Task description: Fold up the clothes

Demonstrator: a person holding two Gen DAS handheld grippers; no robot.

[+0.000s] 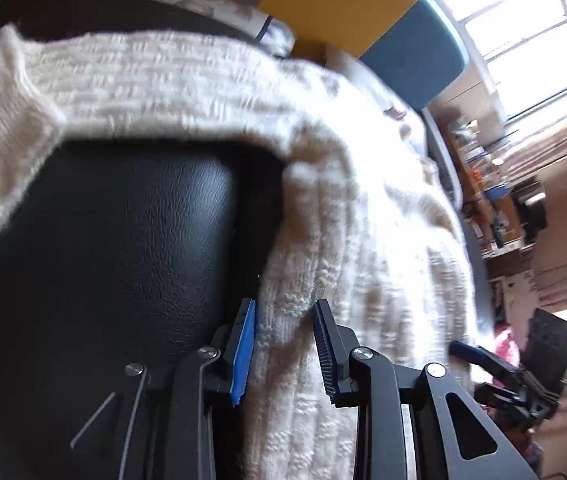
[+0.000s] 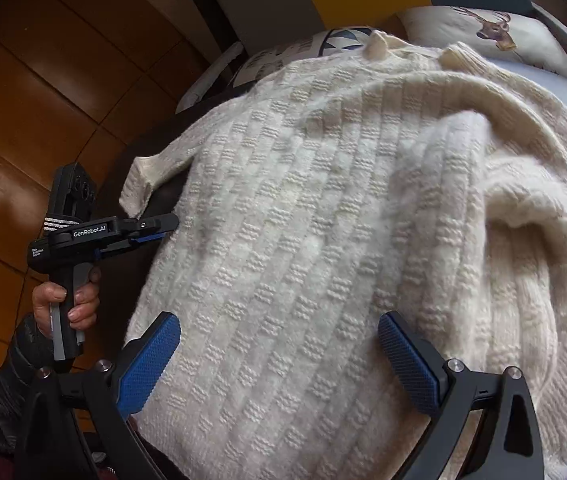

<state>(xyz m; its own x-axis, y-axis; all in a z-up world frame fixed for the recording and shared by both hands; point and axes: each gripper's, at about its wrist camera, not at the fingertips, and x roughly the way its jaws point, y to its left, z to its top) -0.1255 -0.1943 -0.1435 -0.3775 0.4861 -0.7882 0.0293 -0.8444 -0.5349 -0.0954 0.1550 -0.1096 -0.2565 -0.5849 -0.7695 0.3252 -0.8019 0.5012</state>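
A cream knitted sweater (image 1: 363,220) lies spread over a black leather seat (image 1: 123,240), one sleeve (image 1: 103,80) stretched across the seat's far side. My left gripper (image 1: 283,352) is shut on the sweater's side edge, with thick knit filling the gap between its fingers. From the right wrist view the sweater (image 2: 303,200) lies mostly flat, and its right side is folded over in a thick roll (image 2: 523,208). My right gripper (image 2: 279,344) hovers open and wide above the lower body of the sweater, holding nothing. The left gripper (image 2: 163,226) shows at the sweater's left edge, held by a hand (image 2: 79,300).
Printed cushions, one with a deer (image 2: 487,32), lie behind the sweater's collar. Wooden floor (image 2: 43,100) runs along the left. A yellow and blue panel (image 1: 343,4) stands behind the seat, and a bright window (image 1: 523,32) and cluttered shelves (image 1: 491,184) are at the right.
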